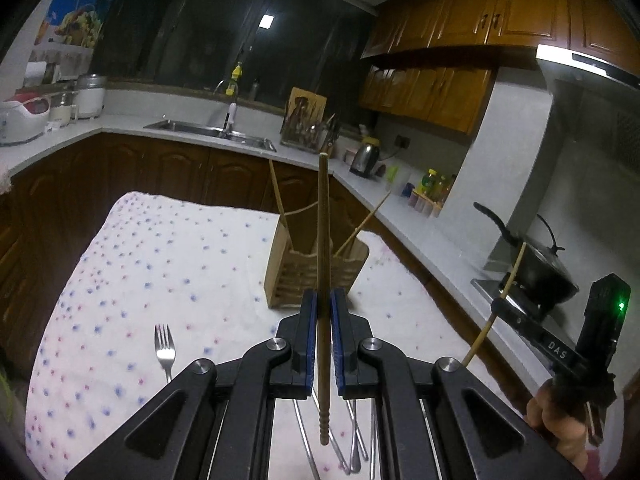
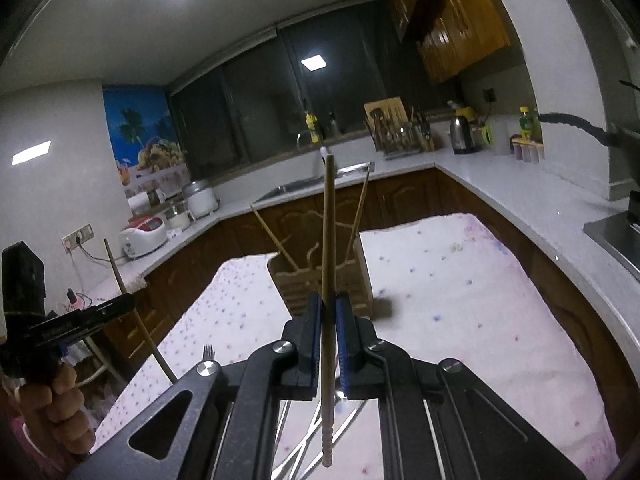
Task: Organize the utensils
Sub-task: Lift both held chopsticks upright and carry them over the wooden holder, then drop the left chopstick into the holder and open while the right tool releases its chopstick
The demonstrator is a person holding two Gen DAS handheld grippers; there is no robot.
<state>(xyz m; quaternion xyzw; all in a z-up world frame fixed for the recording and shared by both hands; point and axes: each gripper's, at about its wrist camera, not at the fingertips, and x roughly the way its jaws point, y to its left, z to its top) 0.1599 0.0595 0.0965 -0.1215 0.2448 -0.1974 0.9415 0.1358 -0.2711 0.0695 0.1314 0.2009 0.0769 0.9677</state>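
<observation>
Left gripper [image 1: 324,308]: blue pads pressed onto a wooden chopstick [image 1: 323,248], held near-upright, ribbed end hanging below the jaws. Right gripper [image 2: 328,312]: same arrangement, pinching a second chopstick [image 2: 329,240], tip up.

Wooden holder [image 1: 316,276] stands on the spotted cloth [image 1: 160,264], ahead of both grippers. Two chopsticks already in it, leaning outward to either side. Both held chopsticks are off the cloth, in front of the holder, neither inside it.

Left view only: full fork [image 1: 165,350] lying on the cloth, tines away from camera, left of the gripper; pot [image 1: 540,268] on the stove at far right; the right gripper [image 1: 500,306] seen side-on with its chopstick tilted.

Right view only: ceiling light, wall socket, the left gripper [image 2: 128,304] from the side with its chopstick slanting; only the fork tines [image 2: 208,351] show above the gripper body.

Both views: metal utensils [image 1: 356,440] lie on the cloth beneath the gripper frames, crossed over one another. Count and type unclear; probably spoons and metal chopsticks, mostly hidden by the linkage.

Sink [image 1: 208,132] and utensil rack [image 1: 308,130] on the counter behind, well apart from the holder.
</observation>
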